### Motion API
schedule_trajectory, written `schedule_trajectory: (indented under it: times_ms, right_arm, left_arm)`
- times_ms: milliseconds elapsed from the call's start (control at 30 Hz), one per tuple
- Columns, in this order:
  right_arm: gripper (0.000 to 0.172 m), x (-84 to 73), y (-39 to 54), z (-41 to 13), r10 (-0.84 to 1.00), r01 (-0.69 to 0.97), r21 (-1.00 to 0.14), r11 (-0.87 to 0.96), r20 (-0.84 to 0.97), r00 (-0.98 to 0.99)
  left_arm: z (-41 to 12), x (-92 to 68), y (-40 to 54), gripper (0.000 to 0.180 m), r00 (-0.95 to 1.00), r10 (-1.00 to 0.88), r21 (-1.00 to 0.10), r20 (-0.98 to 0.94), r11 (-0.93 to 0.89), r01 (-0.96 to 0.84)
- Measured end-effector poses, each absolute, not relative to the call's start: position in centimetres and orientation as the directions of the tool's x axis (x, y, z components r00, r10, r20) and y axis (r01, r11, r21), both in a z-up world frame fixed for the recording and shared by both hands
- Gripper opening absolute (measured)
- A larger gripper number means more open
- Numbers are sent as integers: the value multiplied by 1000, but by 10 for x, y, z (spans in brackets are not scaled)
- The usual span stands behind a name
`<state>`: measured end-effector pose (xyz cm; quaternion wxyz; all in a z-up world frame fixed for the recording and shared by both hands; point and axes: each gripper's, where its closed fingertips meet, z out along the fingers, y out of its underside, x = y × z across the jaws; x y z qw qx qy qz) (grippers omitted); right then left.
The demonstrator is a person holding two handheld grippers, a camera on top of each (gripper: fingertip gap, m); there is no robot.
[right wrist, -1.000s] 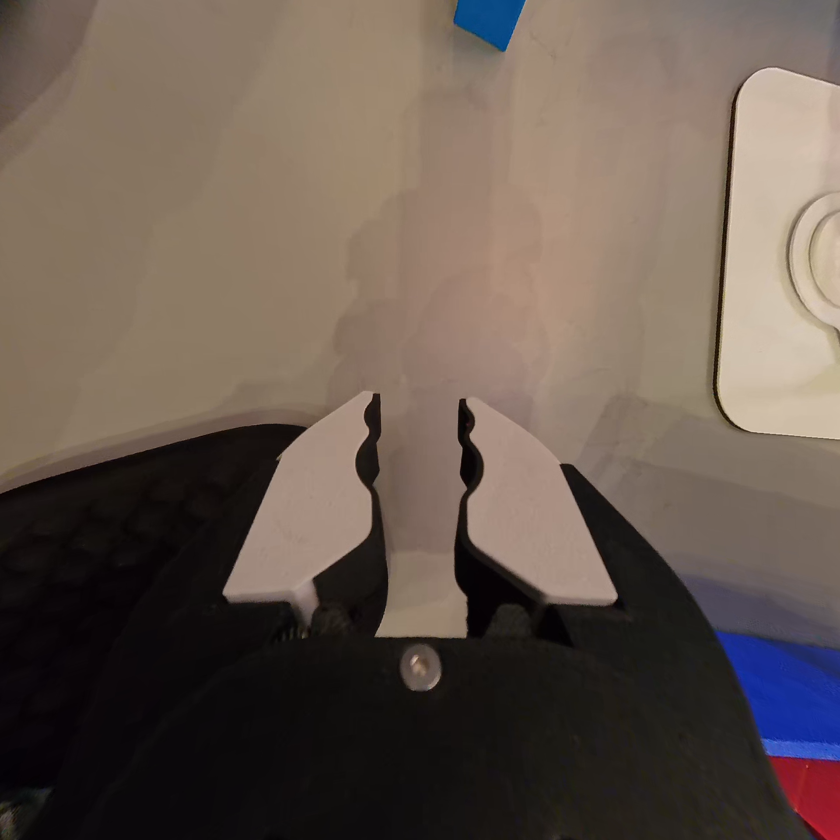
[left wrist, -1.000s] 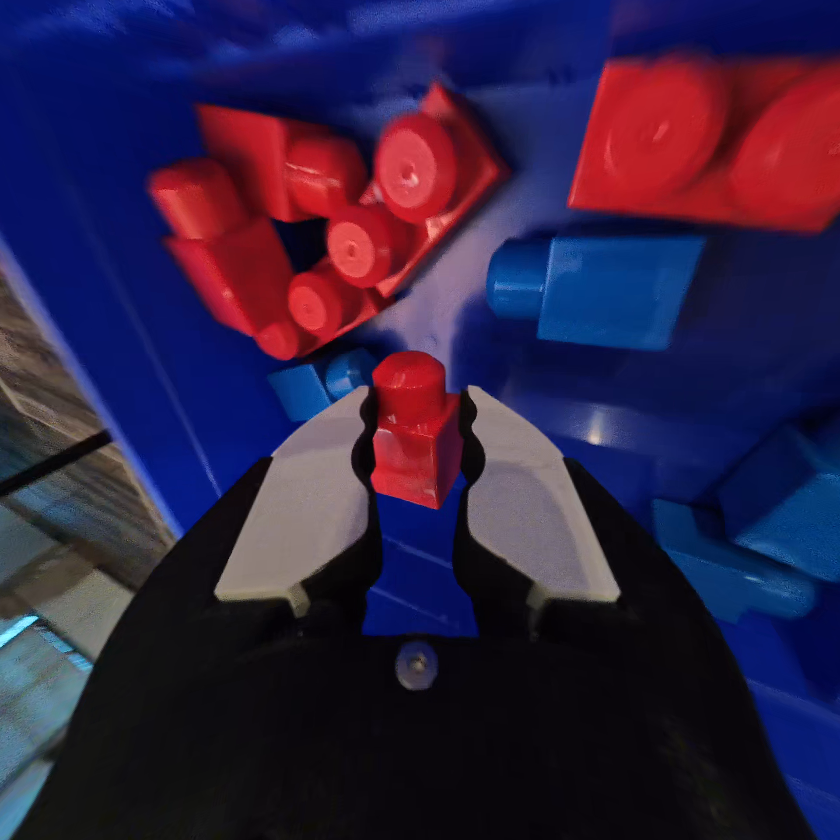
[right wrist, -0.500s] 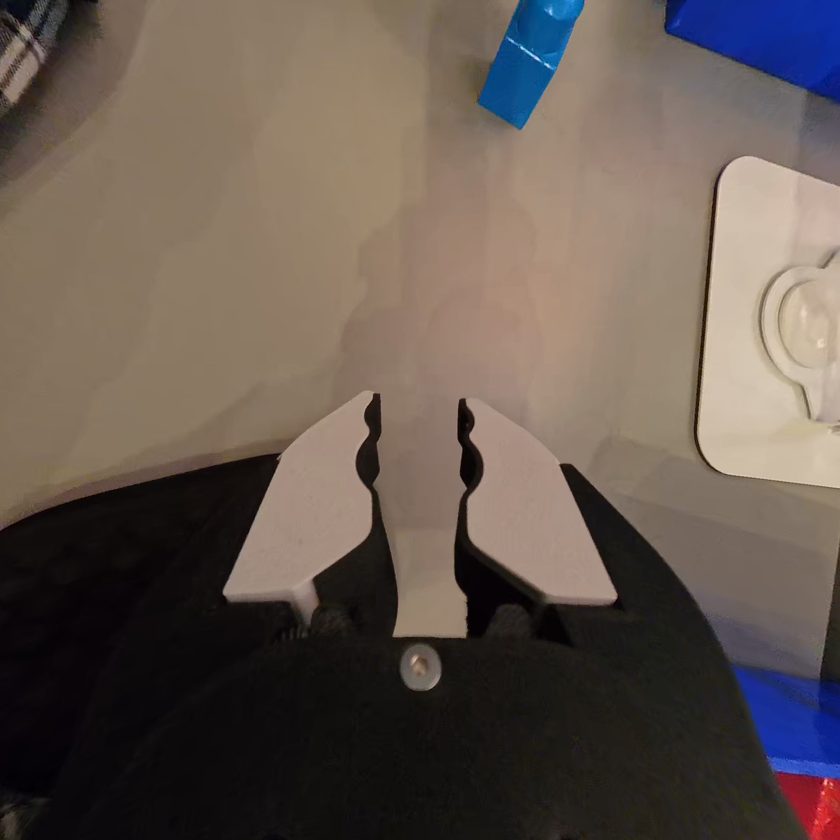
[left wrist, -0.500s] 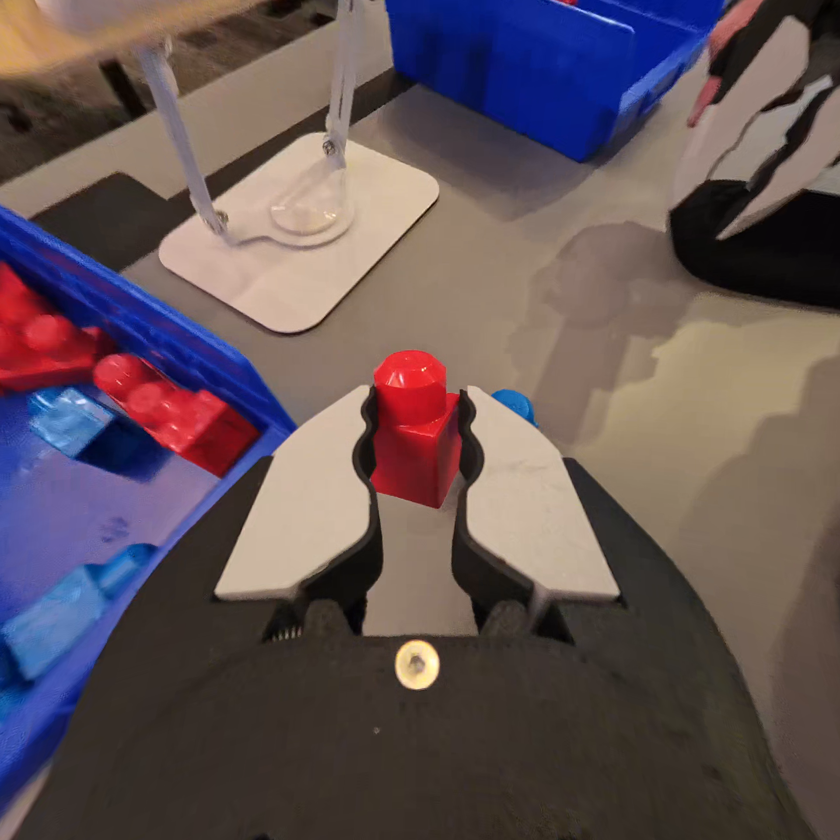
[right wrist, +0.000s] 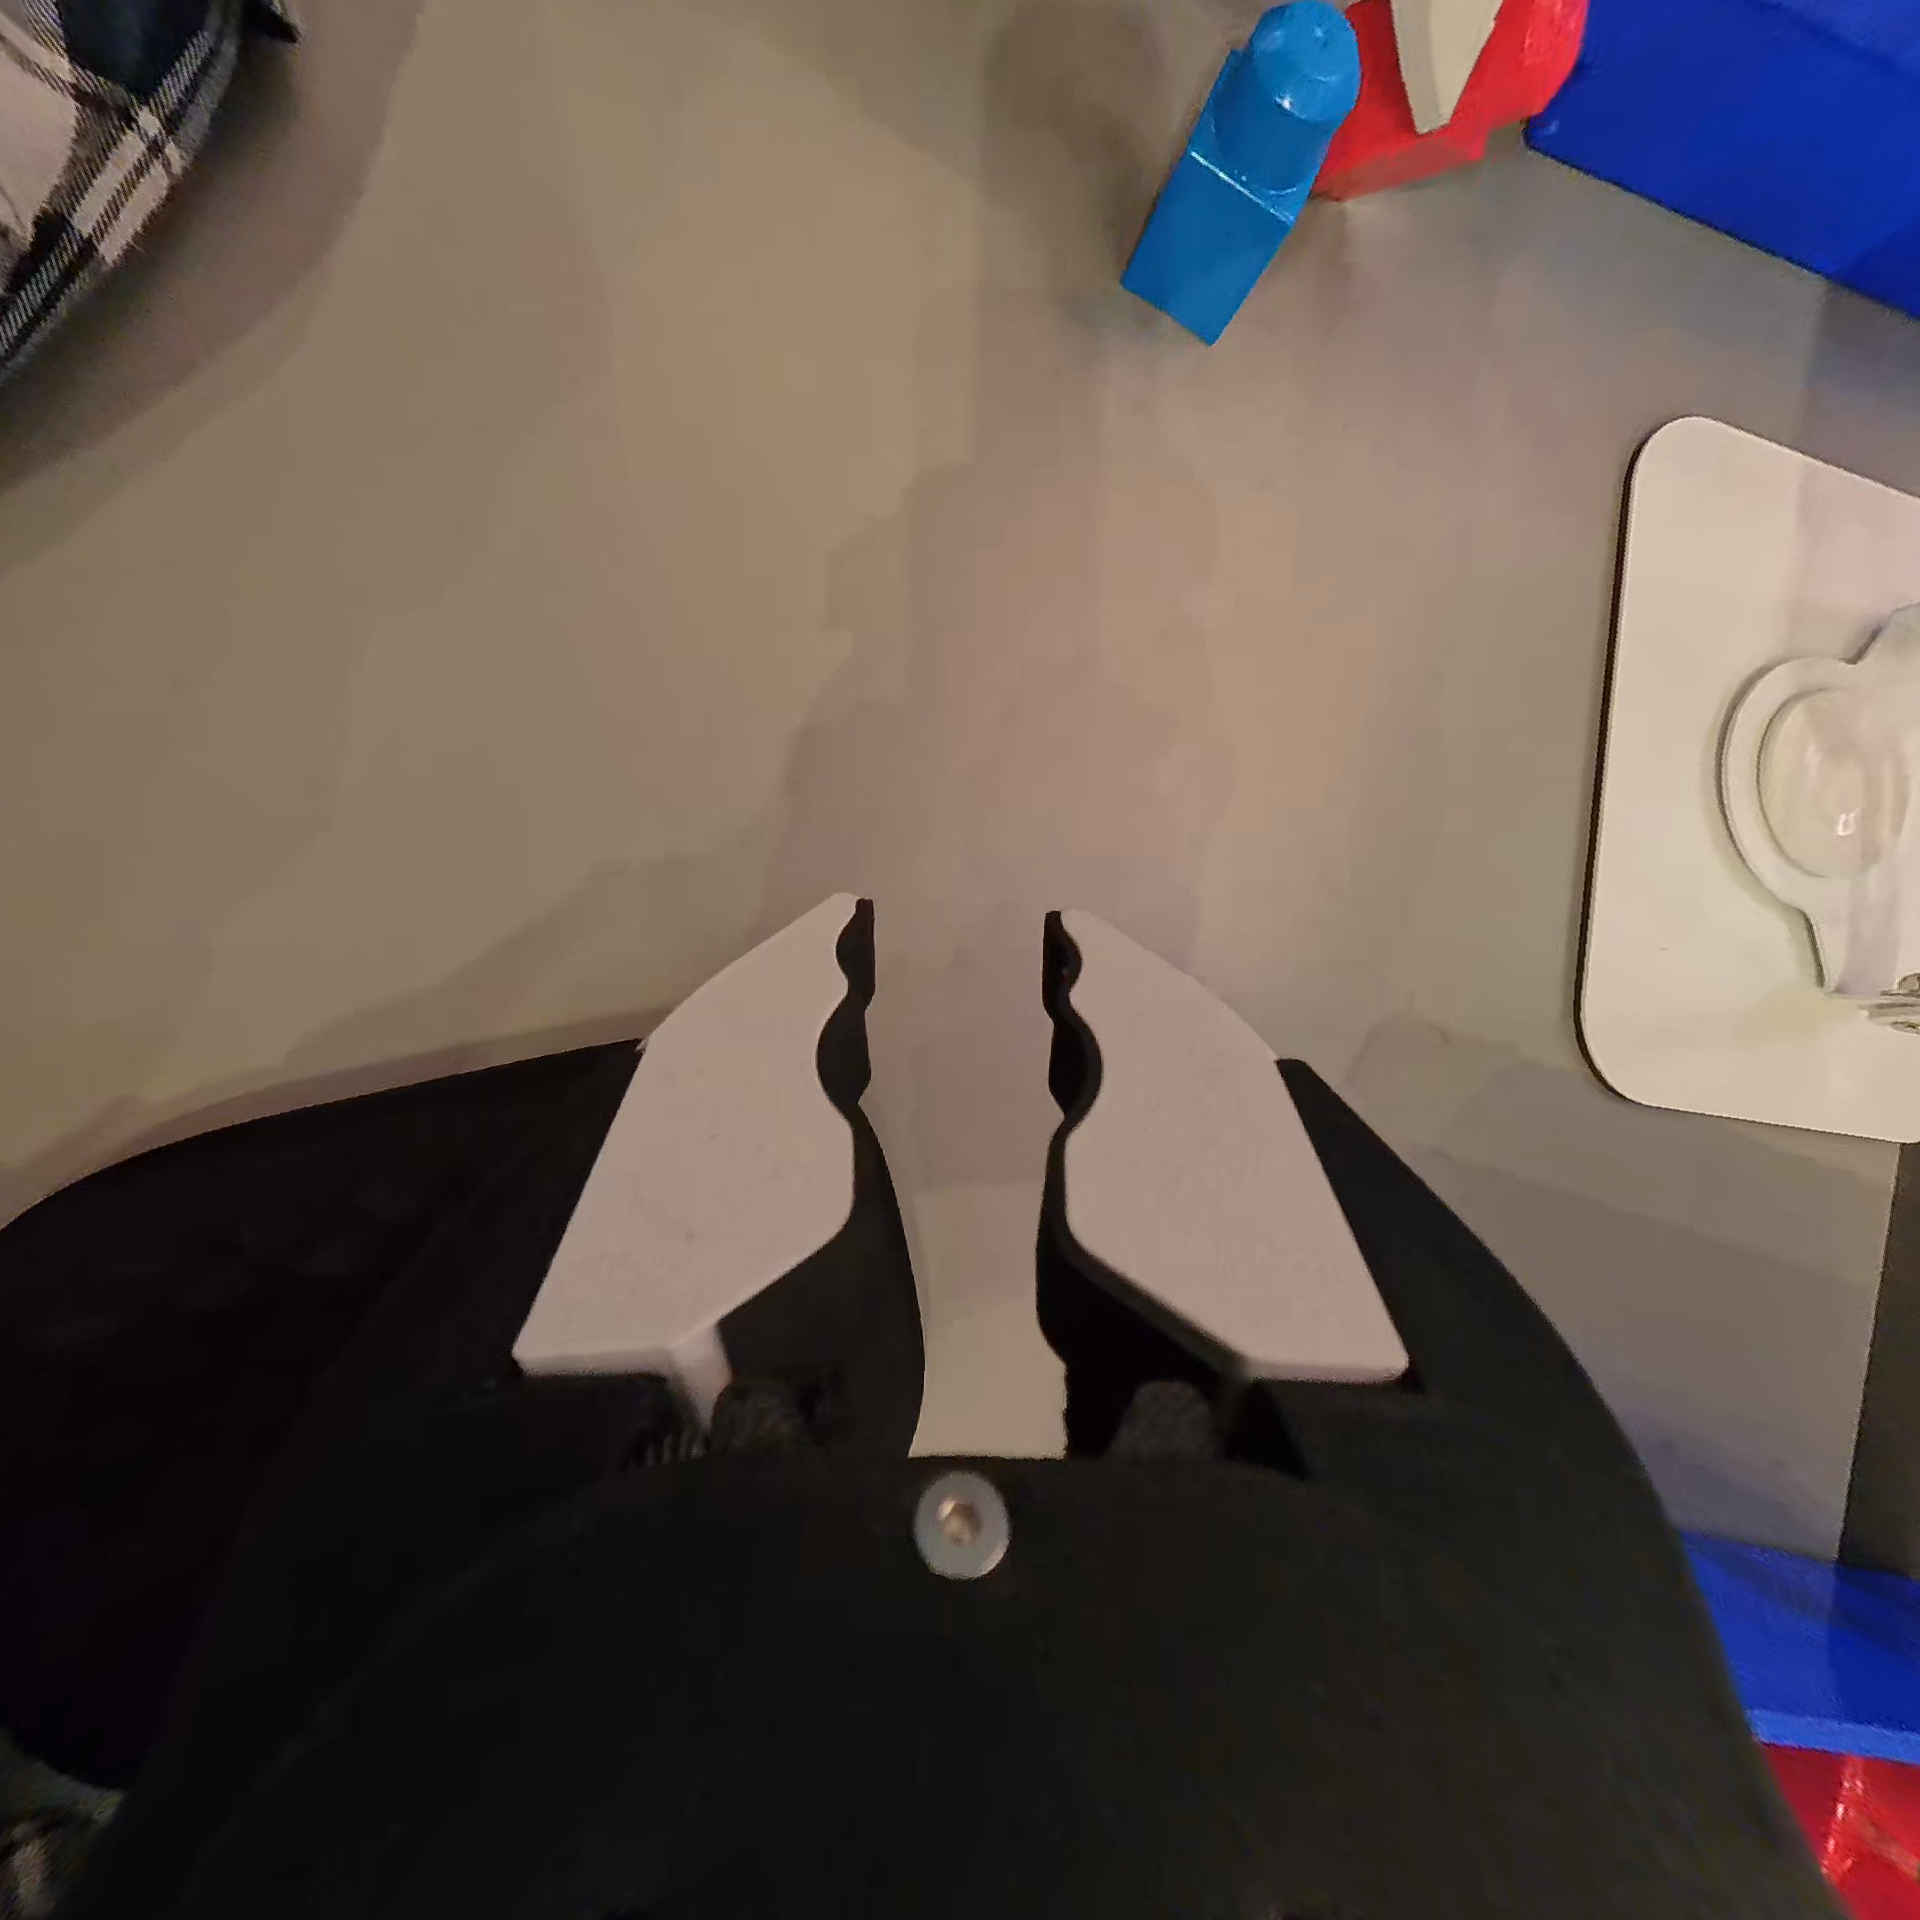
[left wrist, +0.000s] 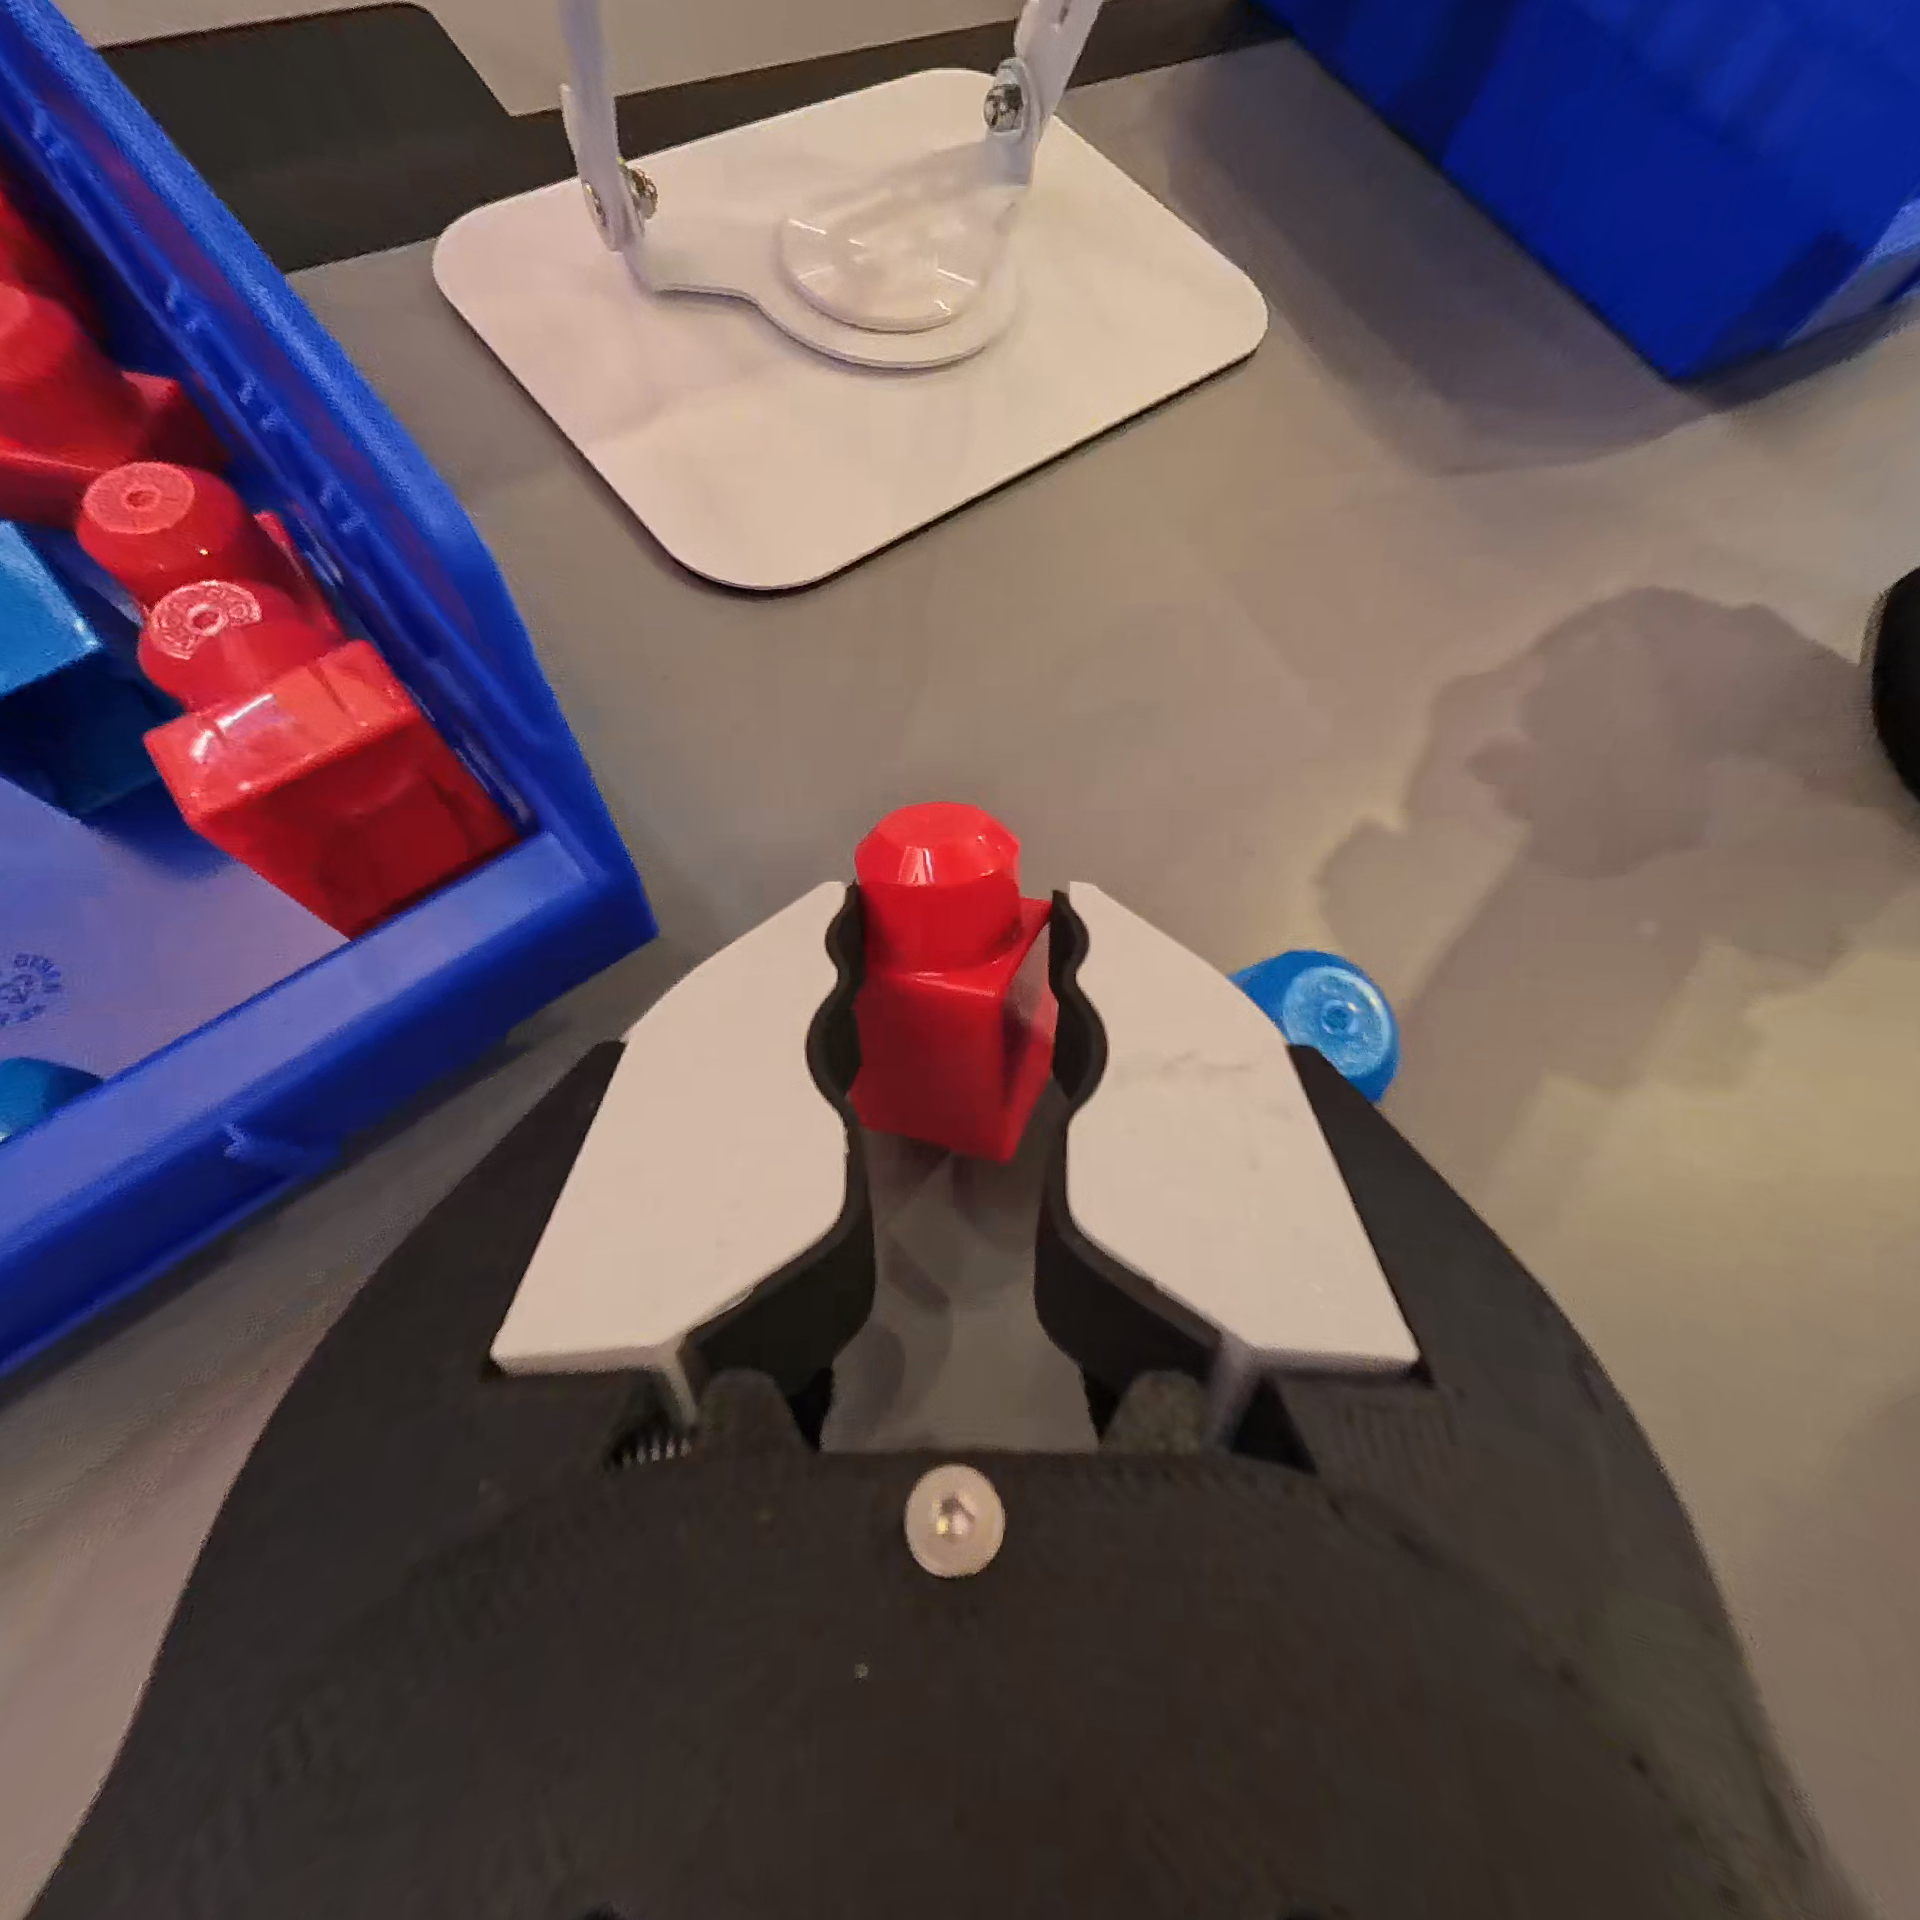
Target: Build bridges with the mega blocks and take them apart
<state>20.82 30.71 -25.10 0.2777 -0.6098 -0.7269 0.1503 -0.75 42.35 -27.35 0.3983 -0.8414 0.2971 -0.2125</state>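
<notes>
Red block (left wrist: pixel 951 997) squeezed tight in left jaws (left wrist: pixel 951 904), knob pointing forward, just above tabletop (left wrist: pixel 1039 707). Blue block (right wrist: pixel 1236 177) lying just right of it. Right jaws (right wrist: pixel 958 920) part open, empty, far off.

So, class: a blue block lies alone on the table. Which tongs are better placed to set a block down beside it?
Left. The left tongs already grip a red block beside the blue block; the right tongs are empty and farther off.
</notes>
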Motion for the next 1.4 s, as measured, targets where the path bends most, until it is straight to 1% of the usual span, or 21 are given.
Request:
schedule_trajectory:
  times_ms: [100, 200, 267, 300, 367, 433, 467, 633, 700, 767, 833, 900, 933, 1000, 1067, 1167, 1233, 1300, 1333, 1367, 1400]
  right_arm:
    - [31, 208, 306, -252, 970, 806, -554, 211, 217, -105]
    - [31, 208, 305, -252, 971, 805, -553, 213, 212, -112]
    - [31, 208, 304, -253, 971, 805, -552, 215, 212, -114]
    - [31, 208, 304, -252, 971, 805, -553, 216, 211, -115]
    - [31, 208, 303, -251, 970, 803, -555, 217, 212, -116]
    - [31, 209, 303, -251, 971, 803, -555, 216, 211, -115]
    - [31, 210, 304, -251, 971, 803, -556, 214, 211, -113]
    - [31, 209, 304, -253, 974, 802, -561, 207, 199, -112]
    - [31, 208, 303, -254, 974, 803, -559, 208, 195, -116]
    - [31, 207, 302, -256, 974, 805, -555, 210, 191, -122]
    - [31, 207, 301, -257, 974, 805, -555, 210, 187, -125]
    - [31, 208, 301, -259, 975, 808, -551, 208, 184, -126]
    - [31, 208, 301, -259, 975, 810, -549, 208, 184, -126]
    - [31, 210, 301, -259, 975, 811, -549, 205, 183, -122]
    - [31, 211, 302, -259, 976, 812, -548, 202, 183, -119]
    - [31, 215, 304, -258, 977, 813, -549, 194, 184, -109]
    - [31, 217, 305, -259, 979, 813, -552, 185, 180, -100]
    - [31, 219, 307, -260, 981, 813, -555, 175, 171, -95]
    - [31, 219, 307, -261, 982, 814, -555, 171, 166, -94]
    - [31, 219, 308, -263, 983, 815, -555, 168, 161, -93]
    - [31, 218, 308, -264, 984, 816, -555, 165, 155, -93]
  left_arm:
    - [-274, -11, 414, 34, 734, -674, -808, 87, -479, -343]
    - [-282, -18, 405, 45, 740, -671, -797, 53, -475, -373]
    - [-284, -18, 397, 48, 732, -676, -796, 82, -487, -361]
    - [-282, -20, 395, 54, 736, -673, -801, 72, -479, -359]
    - [-274, -25, 389, 61, 739, -671, -815, 55, -458, -355]
    - [-265, -35, 387, 72, 755, -656, -820, 26, -446, -359]
    - [-256, -41, 387, 72, 764, -645, -828, 15, -437, -352]
    - [-201, -80, 423, 59, 793, -605, -843, -79, -384, -377]
    - [-196, -87, 445, 58, 791, -607, -807, -73, -430, -404]
    - [-191, -91, 472, 55, 789, -602, -793, -123, -419, -443]
    - [-199, -99, 501, 54, 791, -592, -740, -156, -460, -491]
    - [-213, -101, 528, 46, 795, -599, -703, -99, -523, -481]
    - [-223, -103, 540, 50, 806, -589, -667, -56, -579, -469]
    - [-238, -103, 562, 49, 816, -579, -627, -2, -635, -452]
    - [-259, -106, 575, 55, 813, -582, -535, 16, -692, -485]
    - [-267, -95, 574, 60, 784, -609, -496, 119, -721, -484]
    - [-253, -87, 560, 56, 738, -651, -532, 178, -694, -485]
    - [-237, -78, 532, 56, 654, -725, -555, 215, -642, -529]
    - [-229, -76, 521, 53, 606, -773, -586, 186, -583, -563]
    - [-225, -80, 512, 50, 581, -804, -591, 127, -531, -606]
    - [-227, -84, 504, 48, 554, -829, -570, 71, -490, -660]
